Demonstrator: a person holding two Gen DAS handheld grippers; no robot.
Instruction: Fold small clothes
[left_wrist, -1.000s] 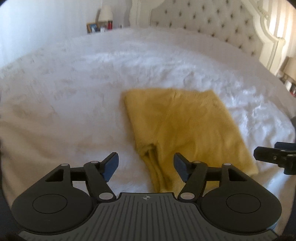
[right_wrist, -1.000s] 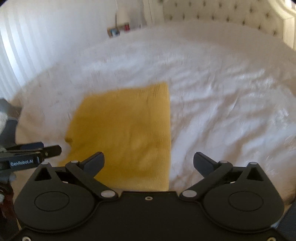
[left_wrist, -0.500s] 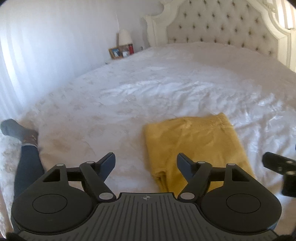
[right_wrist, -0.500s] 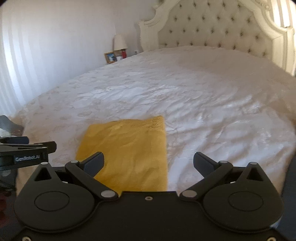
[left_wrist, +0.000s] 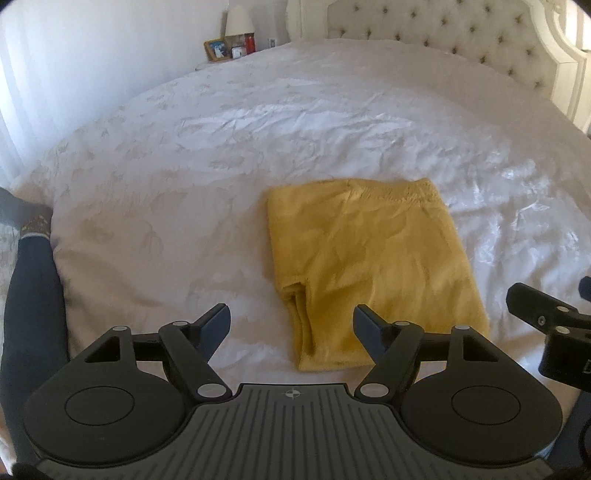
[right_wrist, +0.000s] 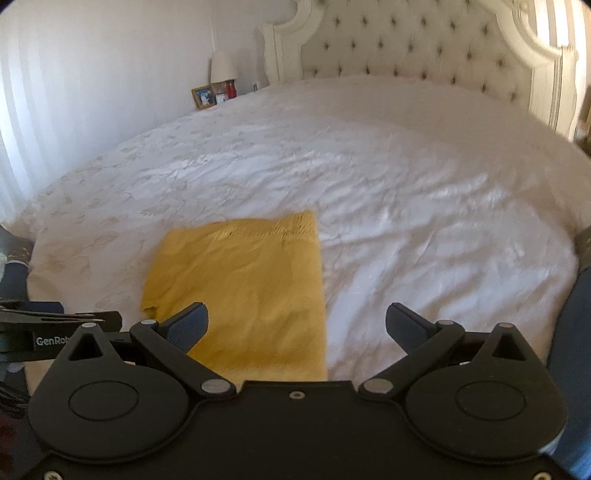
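Setting: bedroom; white bedspread (left_wrist: 258, 147) on a wide bed, tufted headboard (right_wrist: 424, 44) behind, nightstand with lamp (left_wrist: 239, 23) and framed photo (left_wrist: 216, 50) at the far left corner.
Garment: yellow knit piece (left_wrist: 369, 251), lying flat on the bedspread near the front edge of the bed, roughly rectangular, ribbed band along the far edge.
Garment detail: along its left side, towards the near corner, layers are stacked and a narrow folded strip runs to the front edge; looks already doubled at least once (judgement).
Left gripper (left_wrist: 291, 325): hovers above the bed, just in front of the garment's near left corner; jaws wide apart, nothing between them, no contact with cloth seen.
Right gripper (right_wrist: 297, 325): hovers over the garment's near right edge; jaws wide apart, nothing held; left finger overlaps the cloth in view, contact cannot be confirmed.
Person: dark trouser legs (left_wrist: 29, 314) visible at the bed's edge, sock on the left one.
Step (judgement): between folds, or fold complete; both tools clear of the cloth.
Next move (judgement): if another fold is wanted, each gripper must descend to a near corner, pinch all layers, then carry them to the far band evenly.
Risk (judgement): catching only the top layer would undo the stack.
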